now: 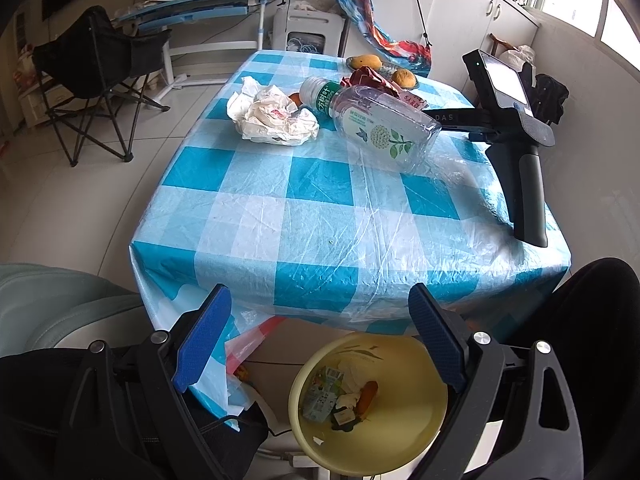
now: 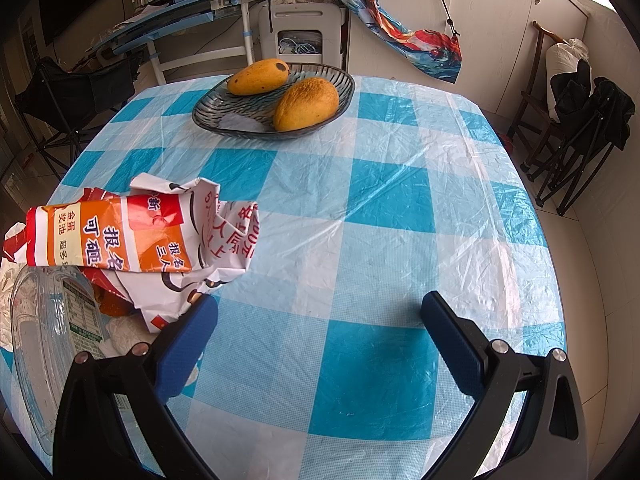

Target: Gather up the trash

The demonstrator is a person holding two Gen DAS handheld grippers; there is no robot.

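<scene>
My left gripper (image 1: pixel 320 328) is open and empty, above a yellow trash bin (image 1: pixel 416 436) on the floor that holds several scraps. On the blue checked table (image 1: pixel 320 208) lie a clear plastic bottle (image 1: pixel 372 124), crumpled white paper (image 1: pixel 272 116) and a crumpled red-orange wrapper (image 1: pixel 372 78). The right gripper's body (image 1: pixel 516 120) rests on the table's right side. In the right wrist view my right gripper (image 2: pixel 320 316) is open and empty over the tablecloth (image 2: pixel 380 216), with the wrapper (image 2: pixel 132 236) and the bottle (image 2: pixel 52 340) just left of its left finger (image 2: pixel 184 348).
A glass dish (image 2: pixel 224 120) with two mangoes (image 2: pixel 308 104) stands at the table's far side. A black folding chair (image 1: pixel 92 72) and a desk (image 1: pixel 192 4) stand at the left. A plastic bag (image 1: pixel 244 344) hangs near the bin. Another chair (image 2: pixel 576 128) is at the right.
</scene>
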